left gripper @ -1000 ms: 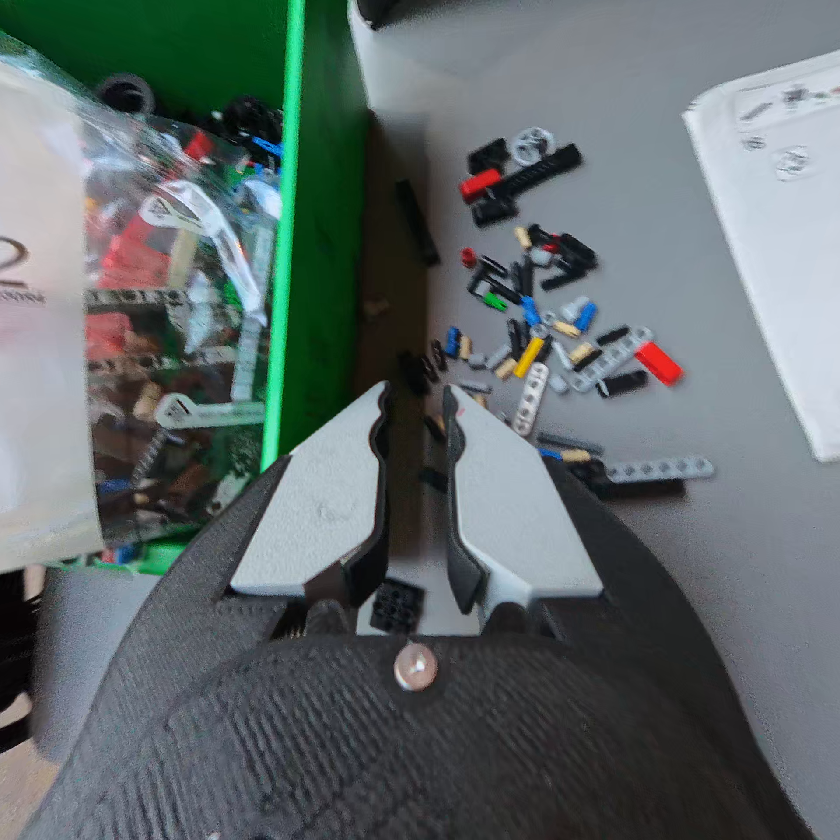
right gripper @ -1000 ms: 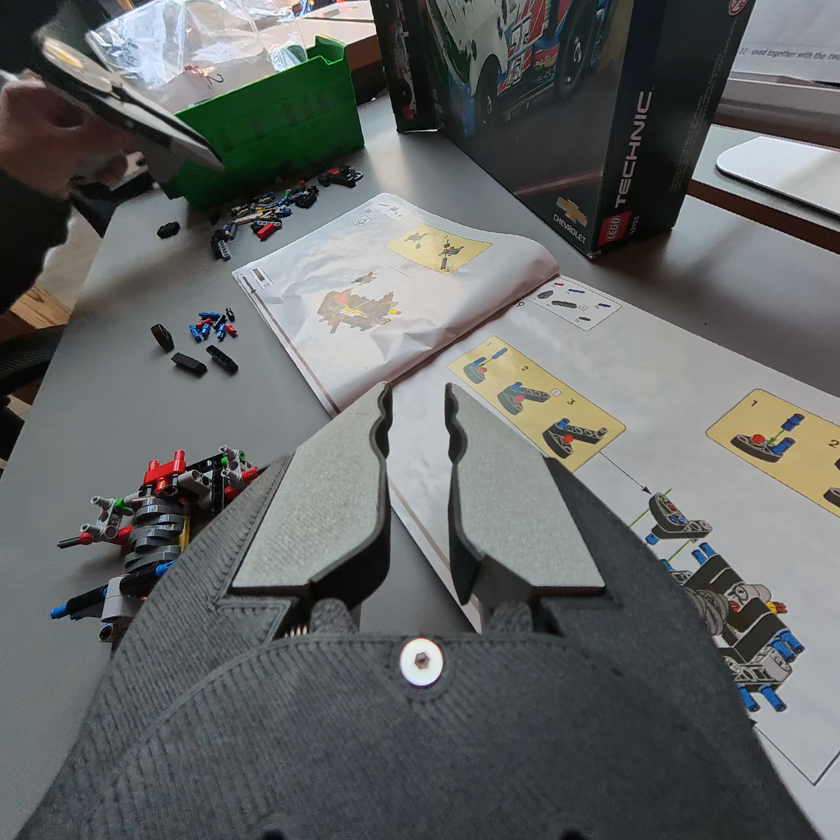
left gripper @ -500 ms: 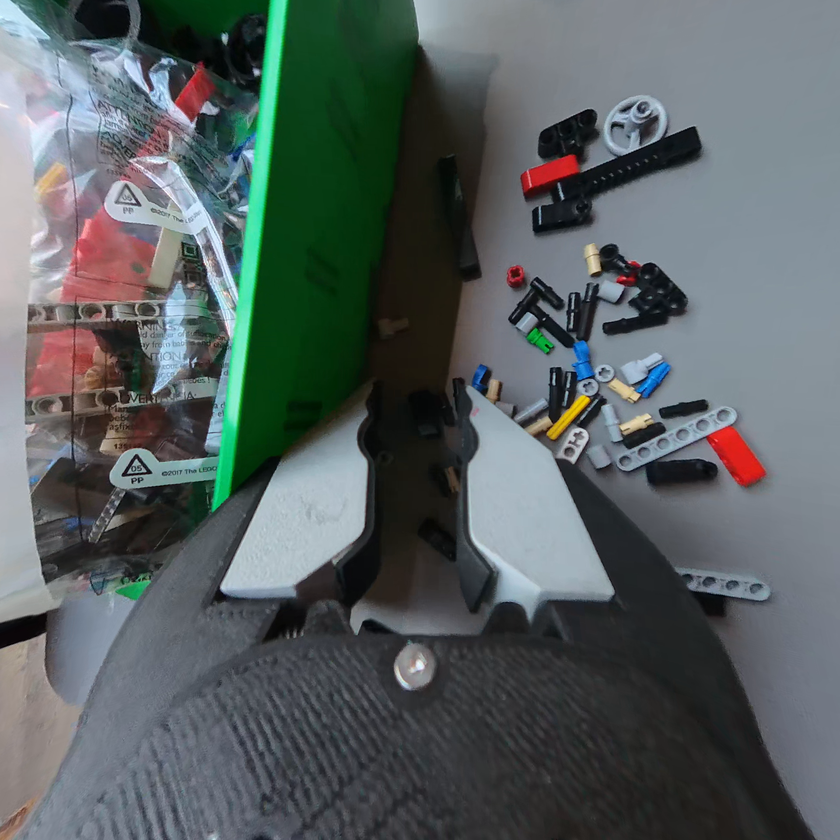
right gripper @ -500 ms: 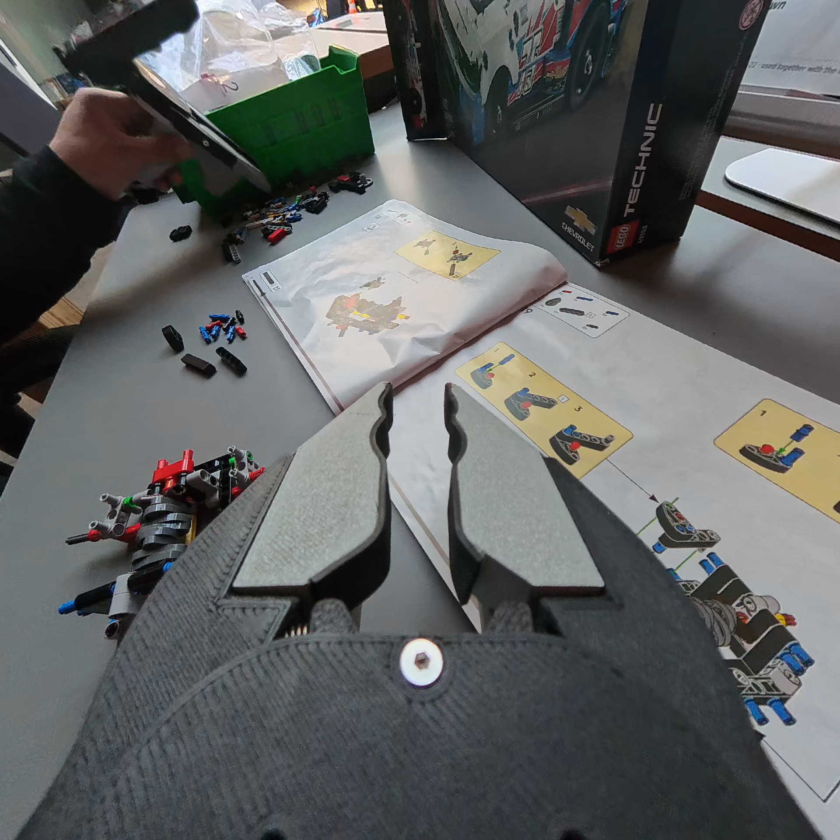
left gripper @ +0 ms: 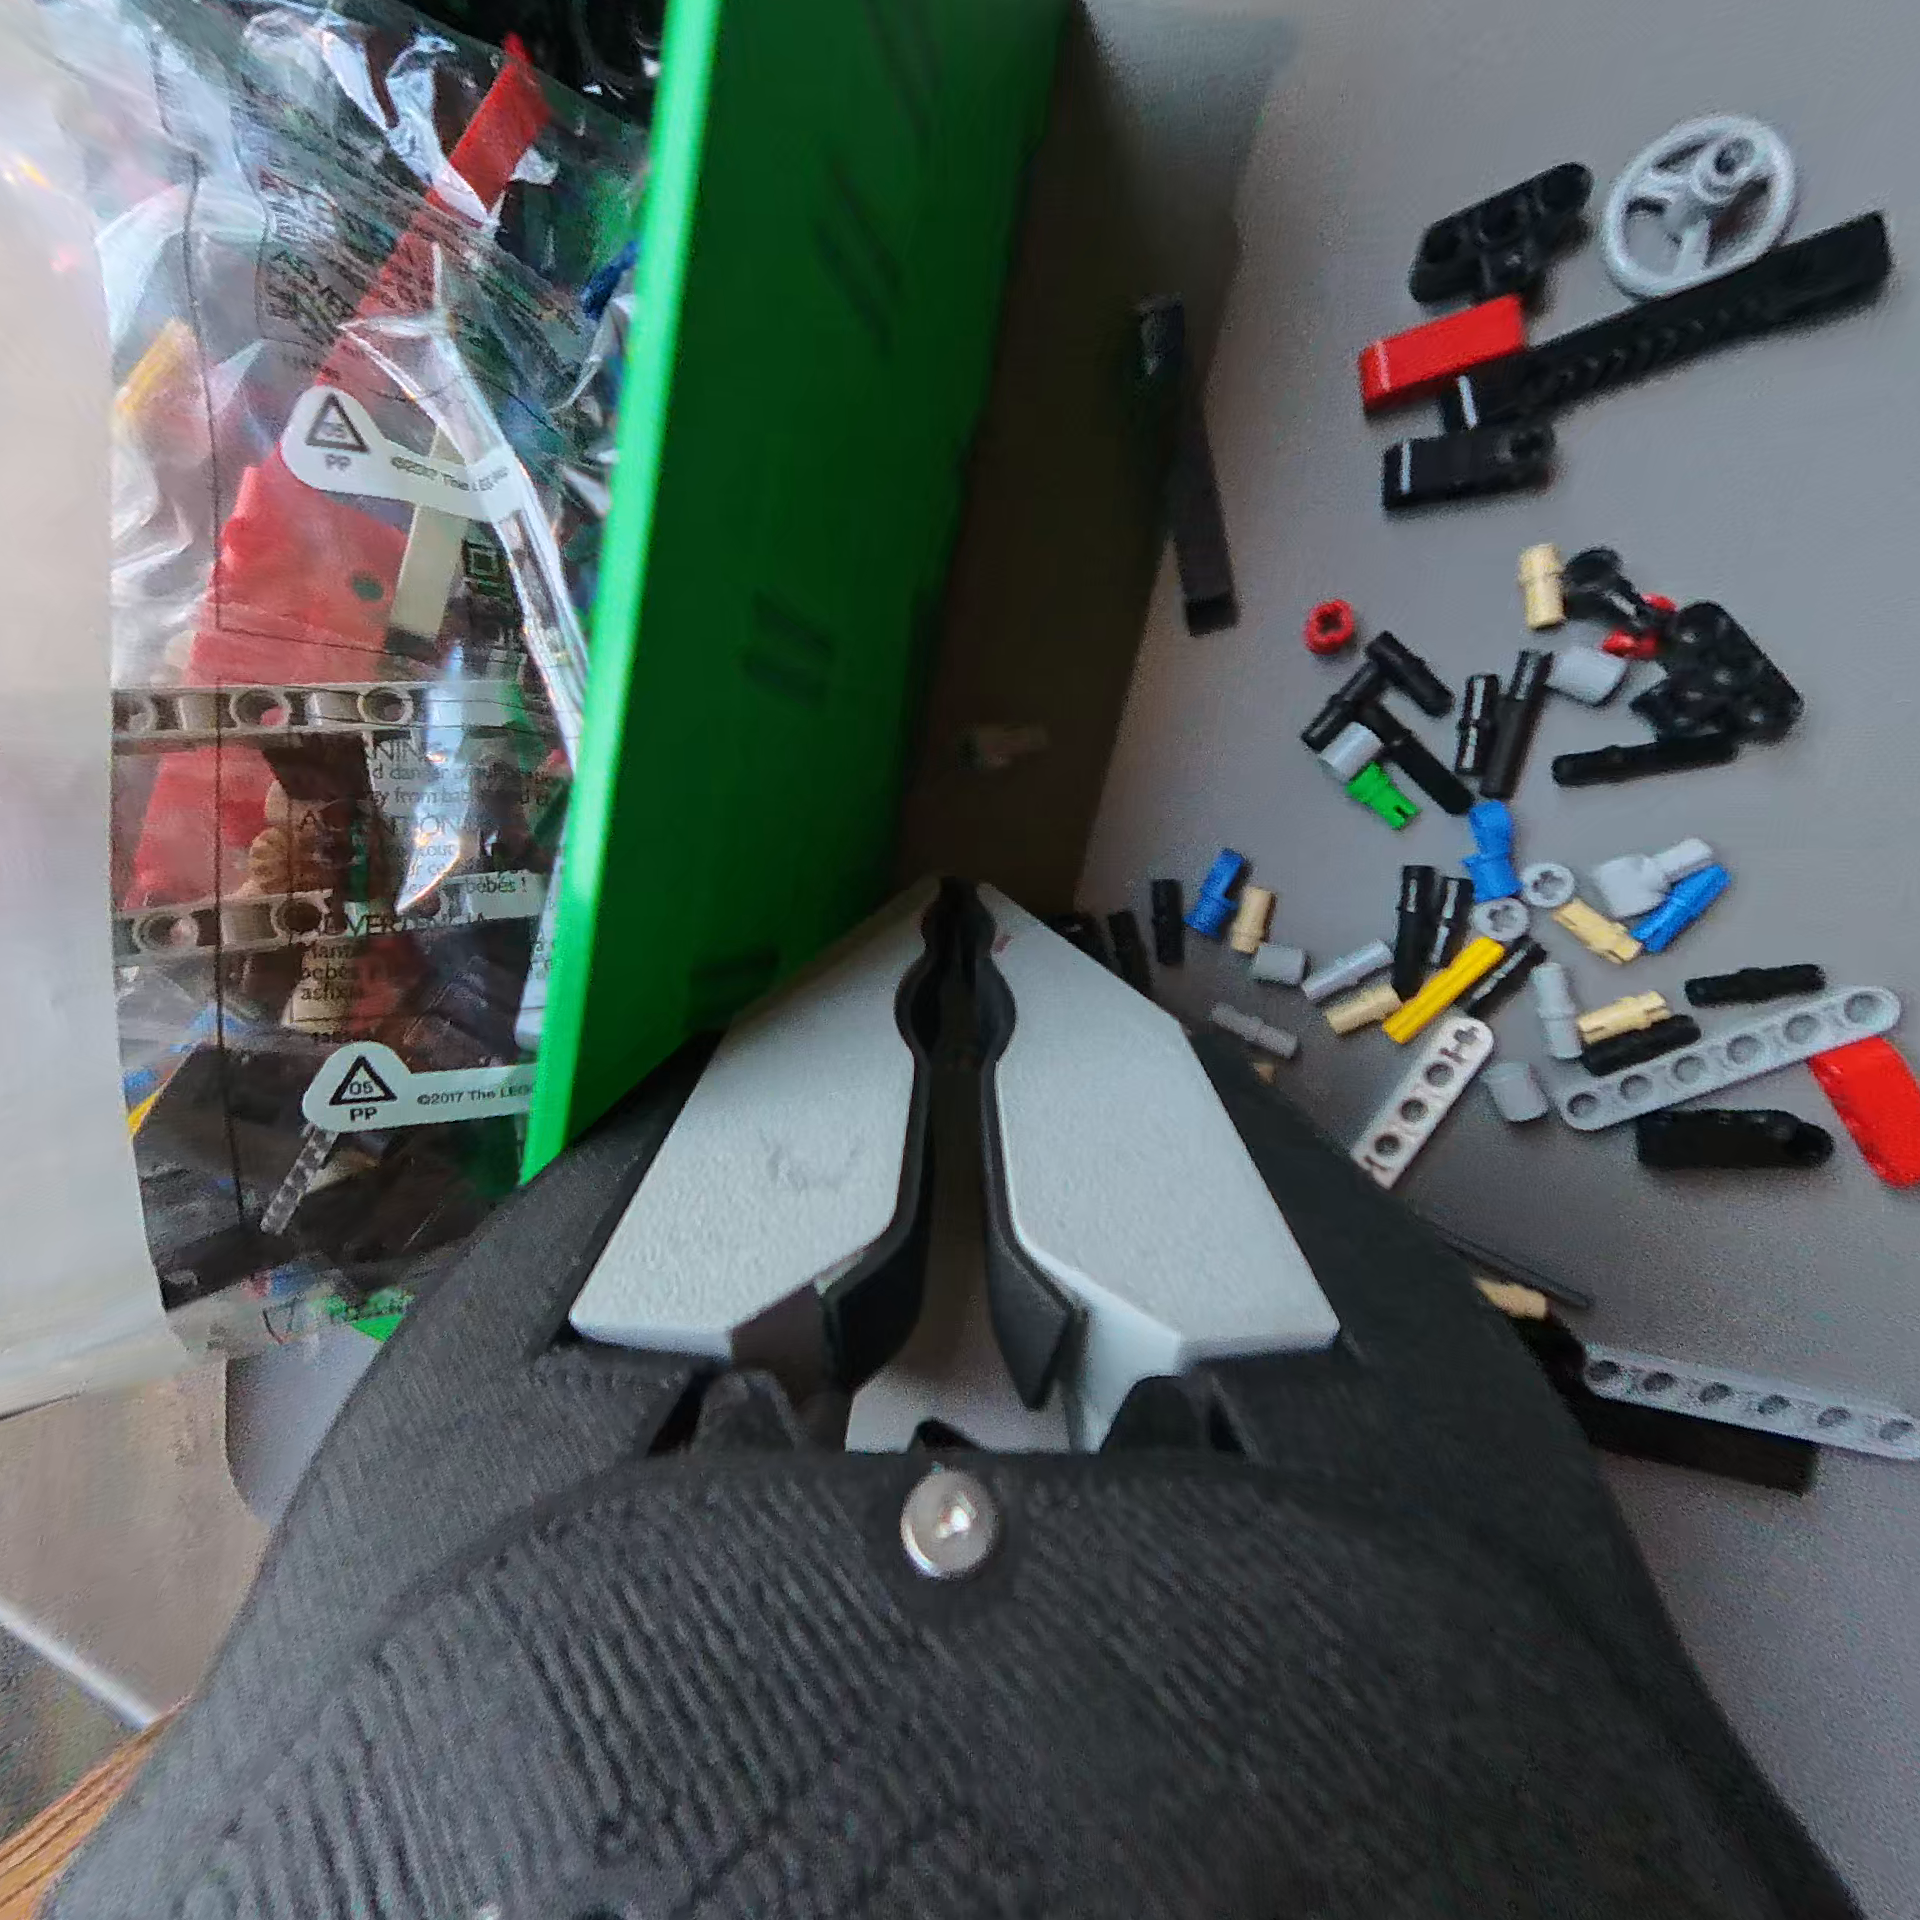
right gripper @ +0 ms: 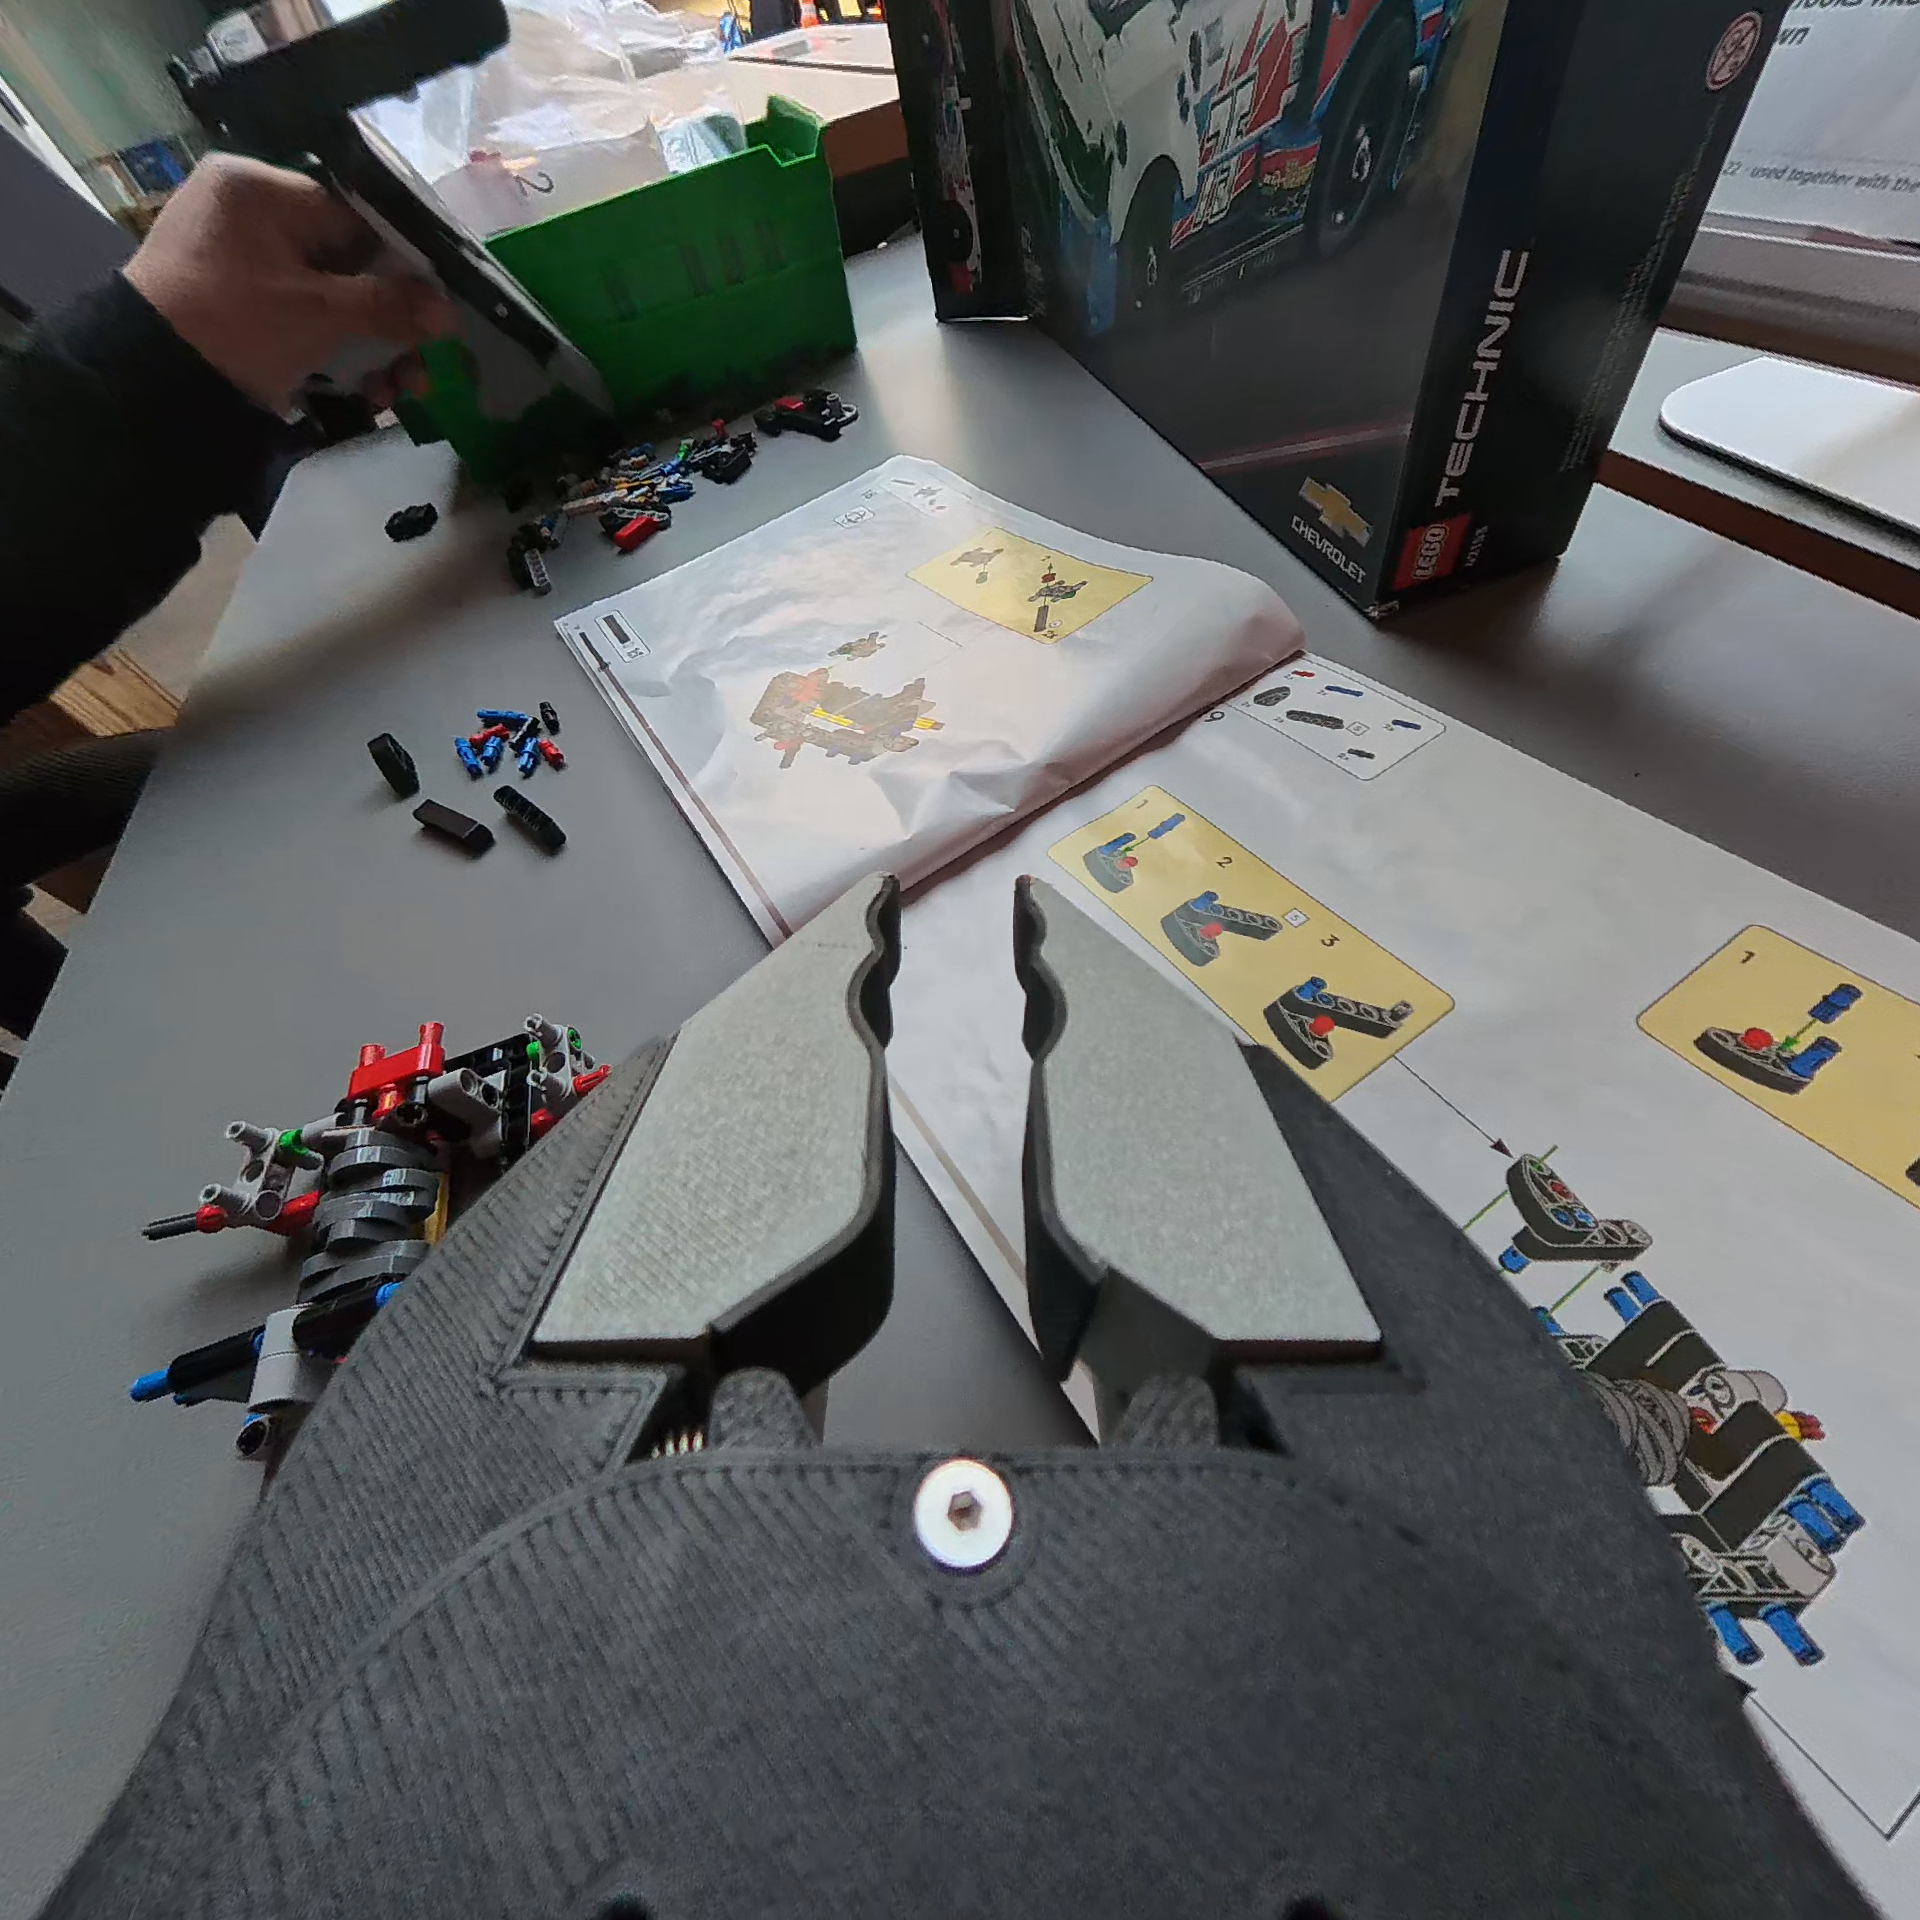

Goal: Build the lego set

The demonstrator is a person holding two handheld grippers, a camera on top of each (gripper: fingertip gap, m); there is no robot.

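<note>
beside green bin [left gripper: 831,582], left tongs [left gripper: 961,914] pressed together, contents unclear; right tongs [right gripper: 956,899] spread over manual [right gripper: 935,665].

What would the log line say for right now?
left gripper: shut, by green bin | right gripper: open, over manual | loose parts: on table

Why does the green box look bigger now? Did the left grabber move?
Yes. The left gripper went forward and down toward the green box, beside the loose pieces, and its jaws closed.
</note>
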